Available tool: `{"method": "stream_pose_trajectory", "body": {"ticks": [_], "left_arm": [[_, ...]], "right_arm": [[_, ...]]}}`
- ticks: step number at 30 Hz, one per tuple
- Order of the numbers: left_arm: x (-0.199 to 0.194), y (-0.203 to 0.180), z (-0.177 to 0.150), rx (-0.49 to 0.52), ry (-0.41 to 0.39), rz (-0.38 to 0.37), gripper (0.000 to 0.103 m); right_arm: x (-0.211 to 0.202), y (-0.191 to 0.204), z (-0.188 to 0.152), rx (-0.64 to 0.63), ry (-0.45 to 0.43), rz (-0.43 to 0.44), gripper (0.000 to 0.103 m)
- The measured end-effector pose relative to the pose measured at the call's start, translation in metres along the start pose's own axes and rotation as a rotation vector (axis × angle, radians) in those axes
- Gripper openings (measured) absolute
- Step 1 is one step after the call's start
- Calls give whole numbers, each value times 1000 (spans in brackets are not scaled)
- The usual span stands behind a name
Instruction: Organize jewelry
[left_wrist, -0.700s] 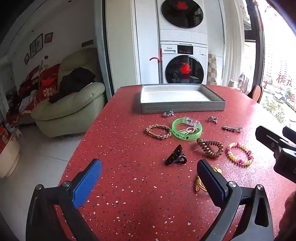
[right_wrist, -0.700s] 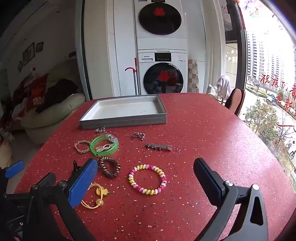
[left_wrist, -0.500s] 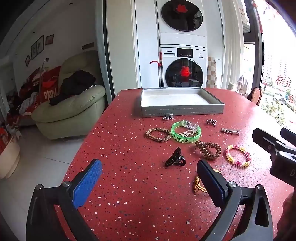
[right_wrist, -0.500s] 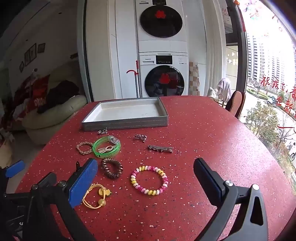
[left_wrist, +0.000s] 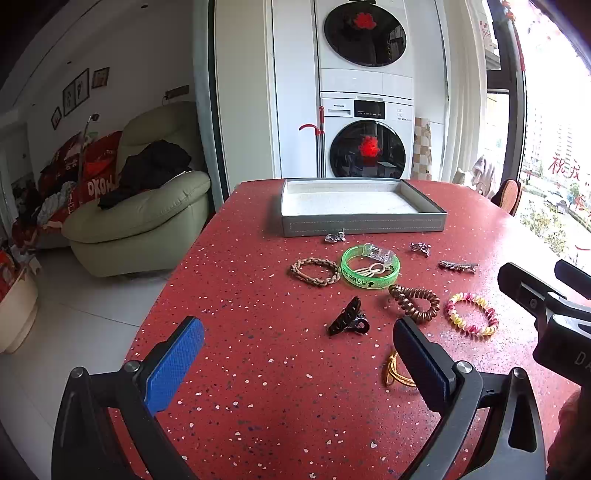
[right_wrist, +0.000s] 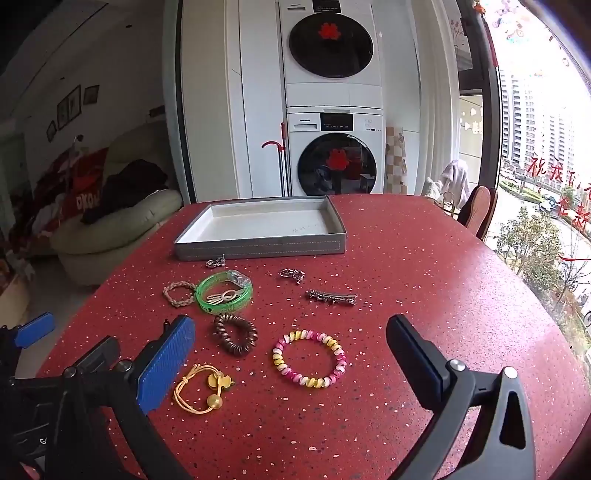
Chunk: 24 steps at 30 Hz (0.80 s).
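On my worktop (right_wrist: 424, 266) the tray (right_wrist: 258, 248) sits farthest from me, with a small clasp (right_wrist: 215, 262) just before its front wall. Nearer lie the braided bracelet (right_wrist: 178, 293), then the bangle (right_wrist: 224, 291) to its right with a hairpin (right_wrist: 220, 296) inside it, and the barrette (right_wrist: 331, 297) further right. Closest to me, from left to right, lie the claw clip (left_wrist: 348, 319), the coil tie (right_wrist: 235, 333) and the beaded bracelet (right_wrist: 309, 358), with the elastic tie (right_wrist: 201, 387) before the coil.

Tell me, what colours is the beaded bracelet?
Pink, yellow and white beads on the bracelet, clearest in the right wrist view.
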<state>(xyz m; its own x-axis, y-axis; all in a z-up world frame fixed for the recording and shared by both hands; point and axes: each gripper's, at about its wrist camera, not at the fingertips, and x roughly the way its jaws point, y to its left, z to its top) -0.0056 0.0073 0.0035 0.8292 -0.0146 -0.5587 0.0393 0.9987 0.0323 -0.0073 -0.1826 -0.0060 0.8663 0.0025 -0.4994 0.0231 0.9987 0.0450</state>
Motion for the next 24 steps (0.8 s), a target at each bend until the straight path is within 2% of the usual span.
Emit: {"method": "stream_pose_trajectory", "body": {"ticks": [24], "left_arm": [[-1, -5, 1, 7, -7, 0, 103]], "right_arm": [[4, -6, -1, 11, 7, 1, 103]]}}
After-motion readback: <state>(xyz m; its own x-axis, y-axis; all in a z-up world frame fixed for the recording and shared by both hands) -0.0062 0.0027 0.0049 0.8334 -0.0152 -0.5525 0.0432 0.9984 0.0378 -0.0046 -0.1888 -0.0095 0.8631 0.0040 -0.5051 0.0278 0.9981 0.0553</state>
